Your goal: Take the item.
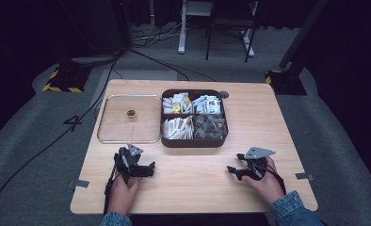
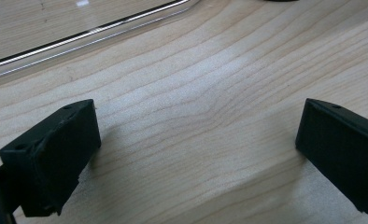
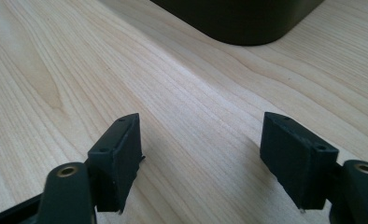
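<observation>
My left gripper (image 1: 139, 167) and right gripper (image 1: 242, 169) rested on the pale wooden table (image 1: 193, 183), jaws apart and empty, near the compartment box (image 1: 193, 141); grey carpet (image 1: 28, 155) lay around.

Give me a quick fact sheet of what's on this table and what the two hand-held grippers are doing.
Surface: wooden table
Box: dark four-compartment box, holding small packets, near the middle
Lid: clear lid with a small gold knob, lying flat to the left of the box
Left gripper: open, nothing between the jaws, low over bare wood in front of the lid
Right gripper: open, empty, in front of the box
Contact: neither gripper touches the box or the lid
</observation>
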The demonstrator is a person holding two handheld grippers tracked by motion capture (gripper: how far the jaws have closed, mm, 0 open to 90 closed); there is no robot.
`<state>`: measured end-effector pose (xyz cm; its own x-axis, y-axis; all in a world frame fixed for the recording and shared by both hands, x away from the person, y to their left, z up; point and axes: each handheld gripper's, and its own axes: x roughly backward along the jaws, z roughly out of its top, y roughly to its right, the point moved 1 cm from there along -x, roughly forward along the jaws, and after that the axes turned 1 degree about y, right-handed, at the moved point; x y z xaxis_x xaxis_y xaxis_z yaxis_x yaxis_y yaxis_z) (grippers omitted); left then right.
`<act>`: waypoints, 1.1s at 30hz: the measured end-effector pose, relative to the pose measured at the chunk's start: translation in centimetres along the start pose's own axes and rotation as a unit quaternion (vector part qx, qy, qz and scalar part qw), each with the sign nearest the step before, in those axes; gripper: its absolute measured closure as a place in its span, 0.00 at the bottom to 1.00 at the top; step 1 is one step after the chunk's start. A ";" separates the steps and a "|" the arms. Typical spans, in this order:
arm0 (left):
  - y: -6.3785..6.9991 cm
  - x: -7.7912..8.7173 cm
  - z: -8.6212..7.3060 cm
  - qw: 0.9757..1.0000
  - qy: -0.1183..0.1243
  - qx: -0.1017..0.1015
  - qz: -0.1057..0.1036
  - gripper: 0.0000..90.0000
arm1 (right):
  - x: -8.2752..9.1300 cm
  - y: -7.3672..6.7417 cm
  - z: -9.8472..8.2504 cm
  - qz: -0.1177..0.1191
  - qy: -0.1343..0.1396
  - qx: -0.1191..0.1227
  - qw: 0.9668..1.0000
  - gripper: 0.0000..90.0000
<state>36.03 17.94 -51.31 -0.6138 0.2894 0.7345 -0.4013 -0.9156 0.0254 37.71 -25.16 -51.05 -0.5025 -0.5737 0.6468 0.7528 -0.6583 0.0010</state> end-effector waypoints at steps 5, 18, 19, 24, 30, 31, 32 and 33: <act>0.0 0.0 0.0 1.000 0.000 0.000 0.000 0.00 | 0.0 0.0 0.0 0.000 0.000 0.001 1.000 0.33; 0.0 0.1 -0.1 1.000 -0.001 0.000 0.002 0.01 | 0.0 -0.2 0.0 0.003 0.002 0.002 1.000 0.37; 0.0 0.1 -0.1 1.000 -0.001 0.000 0.002 0.01 | 0.0 -0.2 0.0 0.003 0.002 0.002 1.000 0.37; 0.0 0.1 -0.1 1.000 -0.001 -0.002 0.001 0.00 | 0.0 0.0 0.0 0.007 0.004 -0.006 1.000 0.39; 0.0 0.1 -0.1 1.000 -0.001 -0.002 0.001 0.00 | 0.5 0.3 0.7 0.004 -0.030 -0.032 0.999 0.45; 0.0 0.1 -0.1 1.000 -0.001 -0.002 0.001 0.00 | 0.7 0.4 1.2 0.007 -0.039 -0.022 0.999 0.49; 0.0 0.1 -0.1 1.000 -0.001 -0.002 0.001 0.00 | 0.7 0.4 1.2 0.007 -0.039 -0.022 0.999 0.49; 0.0 0.1 -0.1 1.000 -0.001 -0.001 0.001 0.01 | 1.2 0.7 1.7 0.014 -0.037 -0.025 0.999 0.49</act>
<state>35.92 17.96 -51.30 -0.6134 0.2869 0.7358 -0.4010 -0.9158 0.0228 38.35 -25.43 -48.98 -0.4469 -0.5567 0.7003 0.7436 -0.6663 -0.0551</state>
